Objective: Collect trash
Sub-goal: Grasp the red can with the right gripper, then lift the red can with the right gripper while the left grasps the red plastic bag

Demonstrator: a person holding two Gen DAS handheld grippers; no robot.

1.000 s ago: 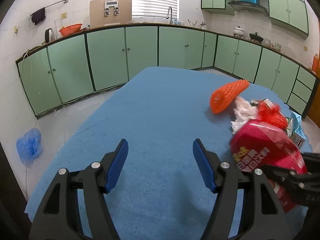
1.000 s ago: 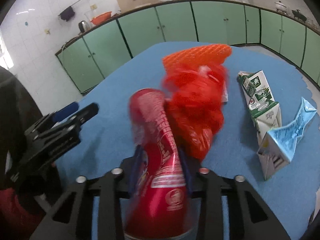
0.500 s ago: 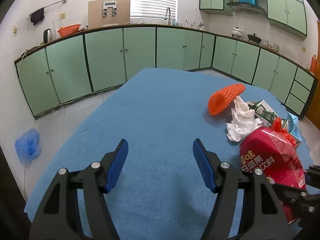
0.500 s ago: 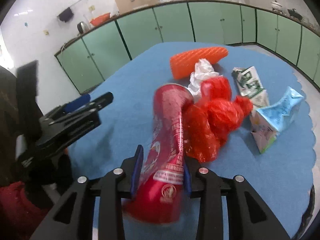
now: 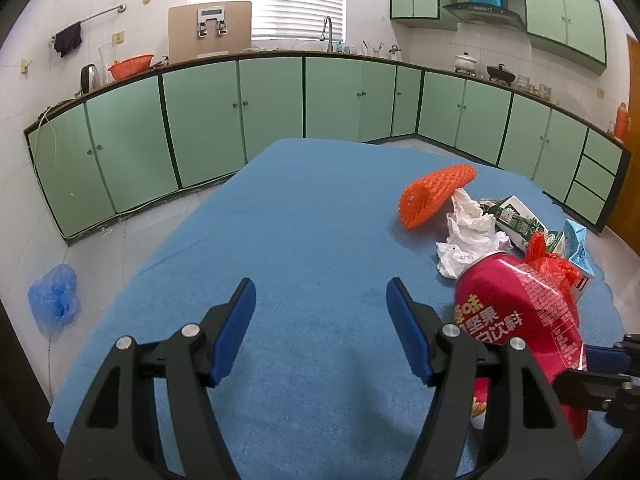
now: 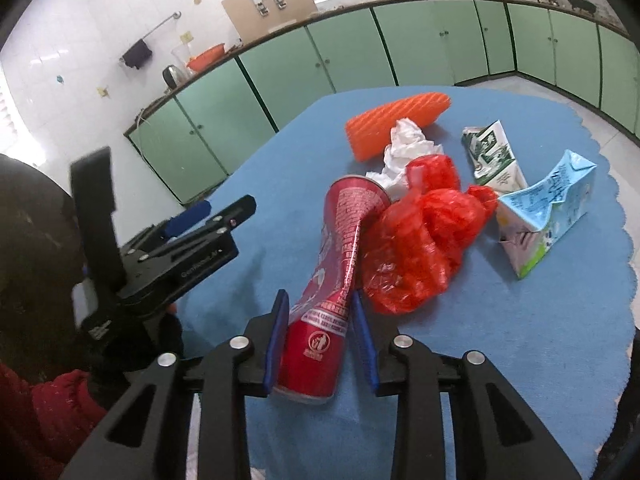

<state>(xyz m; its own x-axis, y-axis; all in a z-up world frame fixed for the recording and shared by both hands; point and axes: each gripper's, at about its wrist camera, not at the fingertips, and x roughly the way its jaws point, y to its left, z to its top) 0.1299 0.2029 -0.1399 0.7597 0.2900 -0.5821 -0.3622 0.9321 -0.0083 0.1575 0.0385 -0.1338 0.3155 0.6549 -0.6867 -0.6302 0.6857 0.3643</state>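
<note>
My right gripper [image 6: 319, 300] grips a tall red drink can [image 6: 344, 232] near its base, the jaws closing on it. The can leans up and to the right over the blue tablecloth [image 5: 300, 220]. In the left wrist view the can [image 5: 516, 320] stands at the right. A crumpled red plastic bag [image 6: 424, 232] lies against it, with white tissue [image 6: 406, 144] and an orange foam net [image 6: 396, 120] behind. Right of them lie a green milk carton [image 6: 492, 156] and a light blue carton [image 6: 544, 216]. My left gripper [image 5: 320, 286] hangs open over bare cloth, holding nothing.
Green cabinets [image 5: 200, 120] run around the room behind the table. A blue plastic bag [image 5: 52, 300] lies on the floor to the left. A person's red sleeve [image 6: 40, 412] is at the lower left of the right wrist view, behind the left gripper [image 6: 226, 205].
The right gripper has drawn the can back from the pile and rolled, so the can now leans right. The red bag has settled on the cloth. The left gripper has stayed put.
</note>
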